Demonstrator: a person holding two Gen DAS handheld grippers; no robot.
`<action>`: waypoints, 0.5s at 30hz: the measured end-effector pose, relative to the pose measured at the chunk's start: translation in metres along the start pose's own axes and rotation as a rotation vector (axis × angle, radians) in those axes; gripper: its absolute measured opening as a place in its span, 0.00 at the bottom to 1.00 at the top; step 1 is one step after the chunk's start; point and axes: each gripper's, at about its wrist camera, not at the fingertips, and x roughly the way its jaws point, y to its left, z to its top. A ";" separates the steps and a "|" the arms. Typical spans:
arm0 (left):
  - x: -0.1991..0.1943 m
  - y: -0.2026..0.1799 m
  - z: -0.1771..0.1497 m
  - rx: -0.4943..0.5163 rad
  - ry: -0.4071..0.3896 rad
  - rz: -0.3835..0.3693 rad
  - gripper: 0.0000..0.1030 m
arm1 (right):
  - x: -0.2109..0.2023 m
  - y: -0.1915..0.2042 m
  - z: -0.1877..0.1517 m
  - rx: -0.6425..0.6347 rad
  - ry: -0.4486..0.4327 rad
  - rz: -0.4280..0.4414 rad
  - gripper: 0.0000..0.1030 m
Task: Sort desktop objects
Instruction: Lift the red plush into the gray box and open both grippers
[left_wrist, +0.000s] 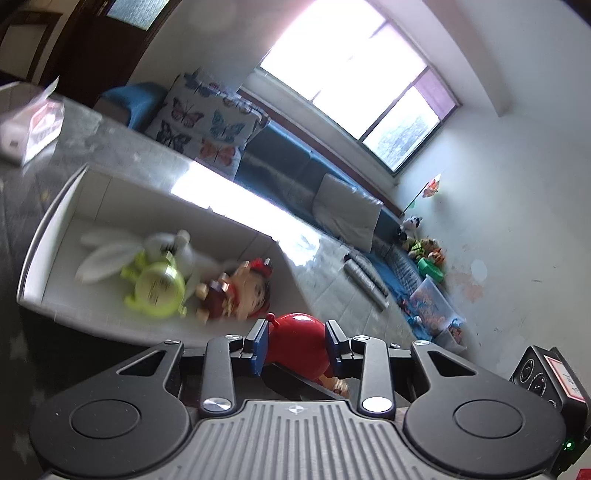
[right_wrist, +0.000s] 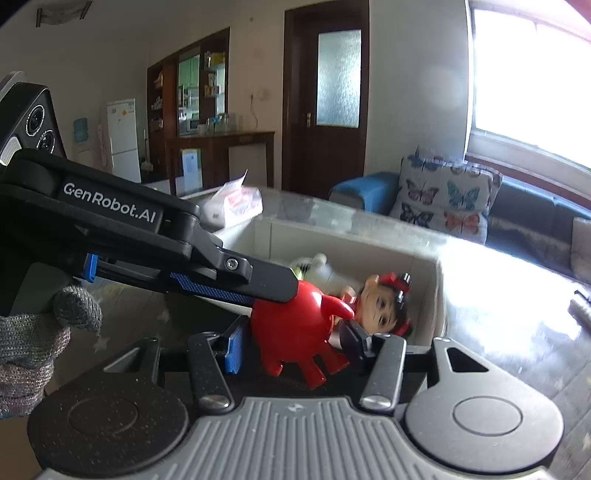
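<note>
A glossy red toy figure (left_wrist: 295, 339) with short legs sits between the blue pads of my left gripper (left_wrist: 297, 345), which is shut on it. In the right wrist view the same red toy (right_wrist: 291, 325) is also pinched between the fingers of my right gripper (right_wrist: 295, 343). There my left gripper (right_wrist: 273, 295) reaches in from the left over the toy's top. Just beyond stands a white open box (left_wrist: 37, 258) holding a white plush rabbit (left_wrist: 110, 254), a lime-green clock toy (left_wrist: 157, 286) and a doll with a red headdress (right_wrist: 384, 306).
The box stands on a glossy marbled table (right_wrist: 498, 295). A plastic-wrapped packet (right_wrist: 236, 203) lies at the table's far end. A grey-gloved hand (right_wrist: 37, 339) holds the left gripper. Behind the table is a dark sofa with a butterfly cushion (right_wrist: 443, 195).
</note>
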 end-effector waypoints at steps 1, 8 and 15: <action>0.002 -0.001 0.004 0.006 -0.008 -0.002 0.35 | 0.002 -0.004 0.006 -0.002 -0.011 -0.006 0.52; 0.029 0.004 0.030 0.011 -0.027 -0.011 0.34 | 0.028 -0.025 0.027 0.002 -0.015 -0.037 0.52; 0.064 0.019 0.031 -0.004 0.010 -0.002 0.34 | 0.059 -0.046 0.028 0.040 0.045 -0.041 0.51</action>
